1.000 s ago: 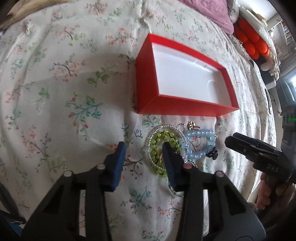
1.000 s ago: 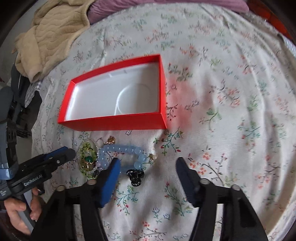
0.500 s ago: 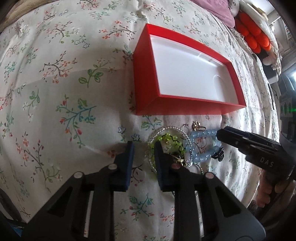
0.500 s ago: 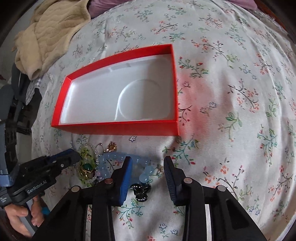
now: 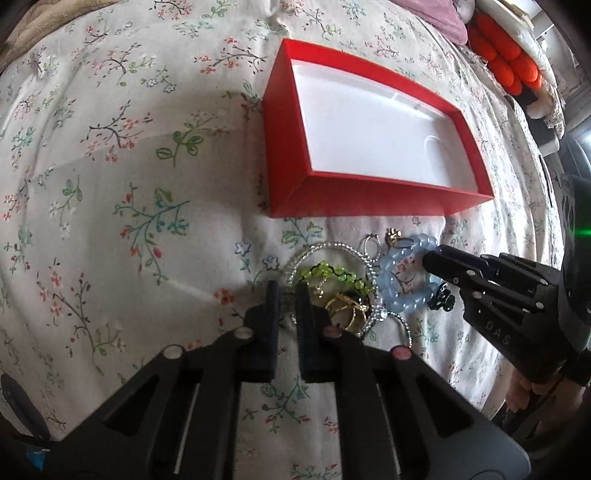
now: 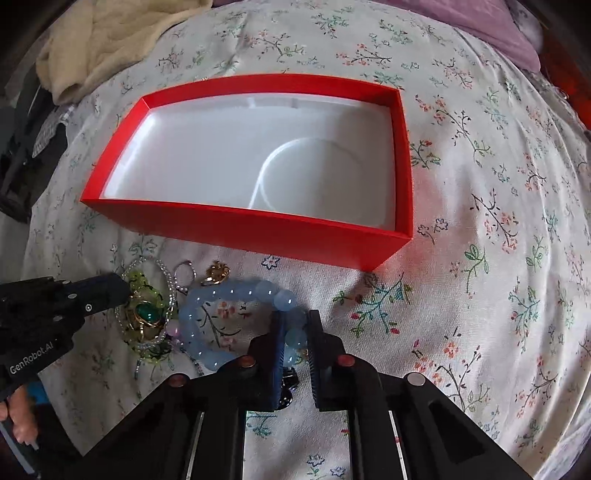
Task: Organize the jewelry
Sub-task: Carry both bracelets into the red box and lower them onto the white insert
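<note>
A red box (image 5: 354, 199) with a white inside (image 6: 236, 158) lies open on the floral bedspread. In front of it sits a jewelry pile: a light-blue bead bracelet (image 6: 221, 295), a green bead bracelet (image 5: 332, 275), a clear bead chain (image 5: 325, 249), gold rings (image 5: 347, 306) and a green-stone brooch (image 6: 147, 314). My left gripper (image 5: 287, 295) is shut on the clear bead chain at the pile's left edge. My right gripper (image 6: 295, 328) is shut on the blue bracelet's right side (image 5: 424, 291).
A beige blanket (image 6: 110, 37) lies at the far left of the bed, a purple pillow (image 6: 498, 29) at the far right. Orange cushions (image 5: 506, 62) sit beyond the box. A small black charm (image 5: 441, 299) lies by the blue bracelet.
Both grippers moved down onto the pile and closed: the left onto the bead chain, the right onto the blue bracelet.
</note>
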Tool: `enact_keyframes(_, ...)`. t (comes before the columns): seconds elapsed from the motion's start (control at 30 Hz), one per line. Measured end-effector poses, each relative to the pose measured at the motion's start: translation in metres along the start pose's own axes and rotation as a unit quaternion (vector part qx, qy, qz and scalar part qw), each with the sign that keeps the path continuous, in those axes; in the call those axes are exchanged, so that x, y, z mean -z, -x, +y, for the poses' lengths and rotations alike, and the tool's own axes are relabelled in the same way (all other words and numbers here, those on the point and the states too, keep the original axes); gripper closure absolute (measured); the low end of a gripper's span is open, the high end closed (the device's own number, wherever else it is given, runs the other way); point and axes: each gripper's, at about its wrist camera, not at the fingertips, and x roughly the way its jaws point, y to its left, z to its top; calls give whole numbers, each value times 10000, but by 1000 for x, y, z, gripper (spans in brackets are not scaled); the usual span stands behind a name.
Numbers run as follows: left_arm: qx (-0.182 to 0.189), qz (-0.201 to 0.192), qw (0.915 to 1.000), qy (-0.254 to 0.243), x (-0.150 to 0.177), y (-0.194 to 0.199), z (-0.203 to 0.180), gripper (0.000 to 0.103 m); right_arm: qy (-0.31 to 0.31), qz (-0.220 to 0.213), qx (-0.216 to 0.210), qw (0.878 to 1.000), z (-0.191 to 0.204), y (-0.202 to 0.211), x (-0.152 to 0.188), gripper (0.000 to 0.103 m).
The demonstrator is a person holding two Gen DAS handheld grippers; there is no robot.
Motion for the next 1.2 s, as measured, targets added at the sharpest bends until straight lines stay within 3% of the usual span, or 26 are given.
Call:
enact_keyframes(0.63,620,-849,9945,-6,11,70,7,94,-155,-663,-390,9969,-9,66,9,92)
enact_keyframes(1.2,1529,-1872,9703,-27,-22,111,-24,94,-577,-1618,-817,9817,-11,128,-16,92)
